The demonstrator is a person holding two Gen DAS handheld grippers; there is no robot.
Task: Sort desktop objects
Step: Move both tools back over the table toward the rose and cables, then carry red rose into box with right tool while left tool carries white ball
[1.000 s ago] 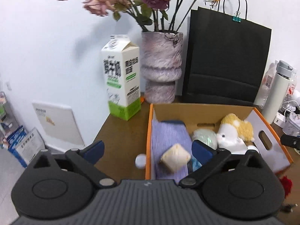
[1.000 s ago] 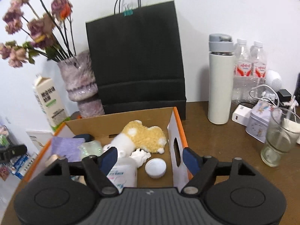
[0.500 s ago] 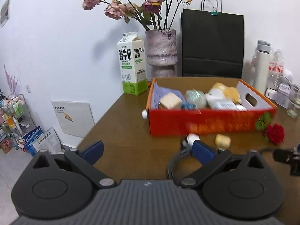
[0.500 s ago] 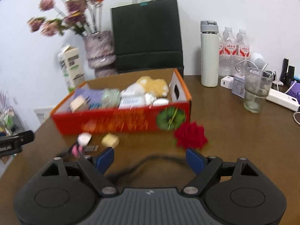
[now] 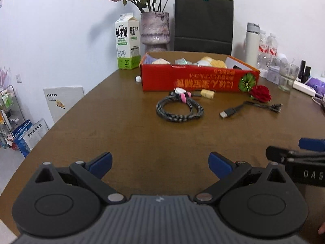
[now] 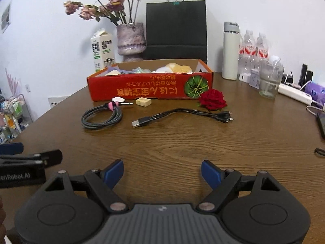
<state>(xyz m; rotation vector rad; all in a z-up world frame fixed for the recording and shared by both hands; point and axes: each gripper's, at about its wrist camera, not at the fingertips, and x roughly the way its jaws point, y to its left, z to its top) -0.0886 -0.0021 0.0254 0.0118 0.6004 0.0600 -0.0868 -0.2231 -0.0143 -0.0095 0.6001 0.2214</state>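
A red cardboard box [image 5: 195, 79] [image 6: 150, 88] with several items inside stands at the far middle of the brown table. In front of it lie a coiled braided cable [image 5: 179, 109] [image 6: 101, 117] with a pink tie, a small cream block [image 5: 207, 93] [image 6: 143, 102], a black USB cable [image 5: 249, 108] [image 6: 182, 114] and a red rose [image 5: 260, 93] [image 6: 212, 99]. My left gripper [image 5: 160, 163] is open and empty over the near table. My right gripper [image 6: 162, 171] is open and empty beside it, well short of the cables.
Behind the box stand a milk carton [image 5: 128, 42], a vase of dried flowers [image 5: 155, 31], a black paper bag [image 5: 203, 24] and a white flask [image 6: 230, 50]. Water bottles, a glass [image 6: 269, 83] and a power strip [image 6: 295, 95] crowd the right side.
Both grippers have pulled back from over the box and sunk toward the near table. The cables, cream block and rose have come into view in front of the box.
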